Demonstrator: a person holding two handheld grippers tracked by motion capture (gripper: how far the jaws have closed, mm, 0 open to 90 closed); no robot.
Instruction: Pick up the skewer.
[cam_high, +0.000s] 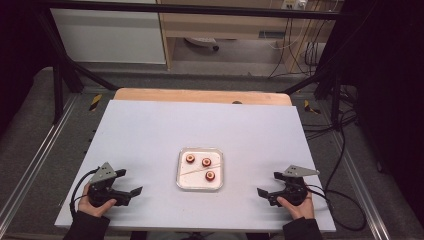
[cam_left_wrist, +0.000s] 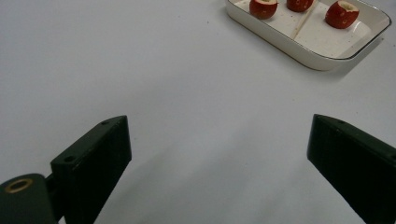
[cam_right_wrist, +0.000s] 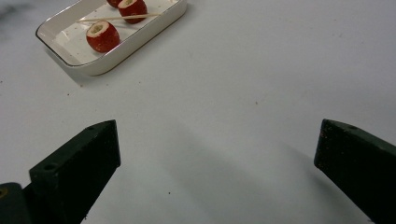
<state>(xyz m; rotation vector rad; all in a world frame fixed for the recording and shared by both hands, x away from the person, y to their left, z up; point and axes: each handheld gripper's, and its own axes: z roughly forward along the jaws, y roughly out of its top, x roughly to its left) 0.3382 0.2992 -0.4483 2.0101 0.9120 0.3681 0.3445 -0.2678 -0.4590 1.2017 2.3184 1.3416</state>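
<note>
High view is showing us resting both grippers on the bench, the left gripper (cam_high: 131, 194) well to the left of the tray (cam_high: 180, 175) and the right gripper (cam_high: 264, 192) well to its right. We are keeping both sets of fingers spread wide, with nothing between them. Inside the tray, three hollowed red fruit pieces (cam_high: 206, 162) are sitting apart, and a thin wooden skewer (cam_high: 199, 167) is lying across the tray between them. As we judge it, the skewer is lying flat and slim, so fingers closing carelessly could be nudging it away, rolling a fruit, or pushing the shallow tray across the smooth bench.
</note>
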